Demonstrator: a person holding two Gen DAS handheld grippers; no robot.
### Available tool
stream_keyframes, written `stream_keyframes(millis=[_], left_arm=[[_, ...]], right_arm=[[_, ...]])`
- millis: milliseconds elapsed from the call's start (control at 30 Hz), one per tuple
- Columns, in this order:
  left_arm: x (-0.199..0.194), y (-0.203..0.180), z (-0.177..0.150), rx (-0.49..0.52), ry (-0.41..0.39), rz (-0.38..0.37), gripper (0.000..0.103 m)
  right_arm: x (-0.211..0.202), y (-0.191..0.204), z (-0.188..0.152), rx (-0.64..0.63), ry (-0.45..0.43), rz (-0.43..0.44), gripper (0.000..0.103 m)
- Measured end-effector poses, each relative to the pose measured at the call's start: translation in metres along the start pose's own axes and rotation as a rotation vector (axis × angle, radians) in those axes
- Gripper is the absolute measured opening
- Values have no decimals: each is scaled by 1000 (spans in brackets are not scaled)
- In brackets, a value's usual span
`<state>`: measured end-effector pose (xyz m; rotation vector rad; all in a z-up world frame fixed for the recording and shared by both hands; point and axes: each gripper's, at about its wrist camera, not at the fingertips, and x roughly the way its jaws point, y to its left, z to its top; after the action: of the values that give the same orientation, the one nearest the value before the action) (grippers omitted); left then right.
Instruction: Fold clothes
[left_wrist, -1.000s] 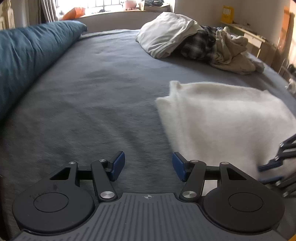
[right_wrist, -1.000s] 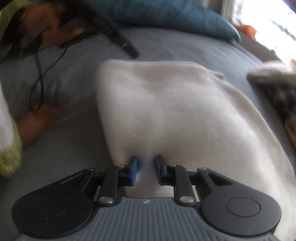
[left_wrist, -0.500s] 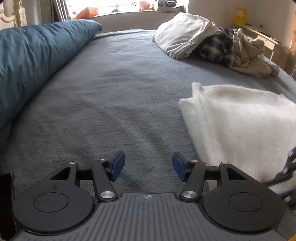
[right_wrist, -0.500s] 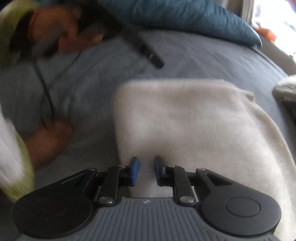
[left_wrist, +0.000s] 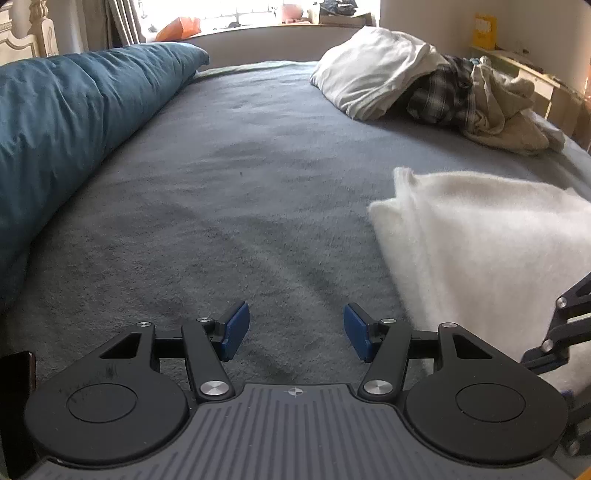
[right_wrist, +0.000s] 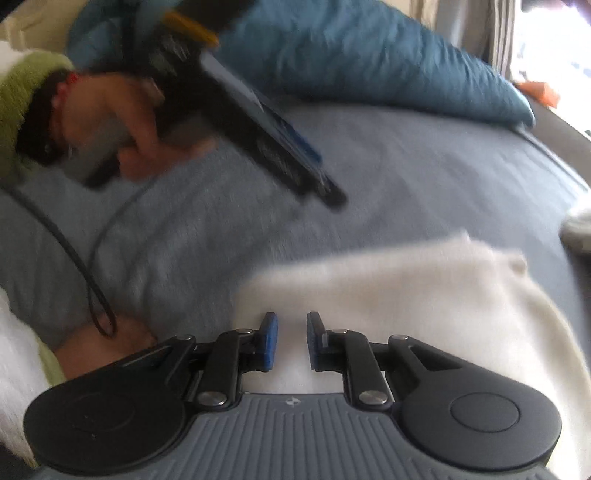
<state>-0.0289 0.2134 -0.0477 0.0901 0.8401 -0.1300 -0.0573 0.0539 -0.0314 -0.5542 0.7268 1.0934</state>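
A fluffy white folded garment (left_wrist: 480, 236) lies on the grey bed (left_wrist: 240, 184), to the right of my left gripper (left_wrist: 295, 332). That gripper is open and holds nothing, hovering over bare blanket. In the right wrist view my right gripper (right_wrist: 291, 339) sits at the near edge of the white garment (right_wrist: 406, 288), its jaws close together with the cloth between them. Part of the right gripper (left_wrist: 565, 325) shows at the right edge of the left wrist view. A hand (right_wrist: 122, 122) holds the blurred left gripper (right_wrist: 258, 122) above the bed.
A blue duvet (left_wrist: 74, 122) runs along the left side of the bed. A pile of unfolded clothes (left_wrist: 443, 81), white, plaid and beige, sits at the far right. A black cable (right_wrist: 88, 273) trails over the blanket near a sleeve.
The left gripper has swung left, away from the garment, and stays open. The right gripper has turned left while keeping its place at the garment's edge with the same narrow jaw gap.
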Motion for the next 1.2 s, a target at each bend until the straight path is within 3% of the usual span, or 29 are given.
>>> stream_keyframes(millis=[133,233,467,667,900,1000,1067,1167,1200], left_arm=[[1,-2,1,0,-2,-3,57],[2,-3,1,-1,-3,-6,57],[4,-13,5,-2,-22,-28,57],[3,-34,13,8,-74,-94,58],[8,-82,22,54,-136,-307,58],[24,-98,19,65,-114,-326,58],[36,-99,13,56,-89,-311,57],[43,-98,8,63,-84,-292,58],[41,-99,9,70,-86,-287,58]], right_arm=[[27,4,-14,-32,23,-18,17],[11,-2,-2,35,-6,-8,15],[23,9,-17,15,-35,-40,15],[-53,-15,-43,195,-231,-2,19],[-136,-77,-103,556,-218,-386,19],[-153,-93,-126,637,-168,-584,19],[-155,-99,-139,677,-107,-658,19],[-137,-111,-176,764,22,-697,21],[-138,-108,-184,786,-11,-702,22]])
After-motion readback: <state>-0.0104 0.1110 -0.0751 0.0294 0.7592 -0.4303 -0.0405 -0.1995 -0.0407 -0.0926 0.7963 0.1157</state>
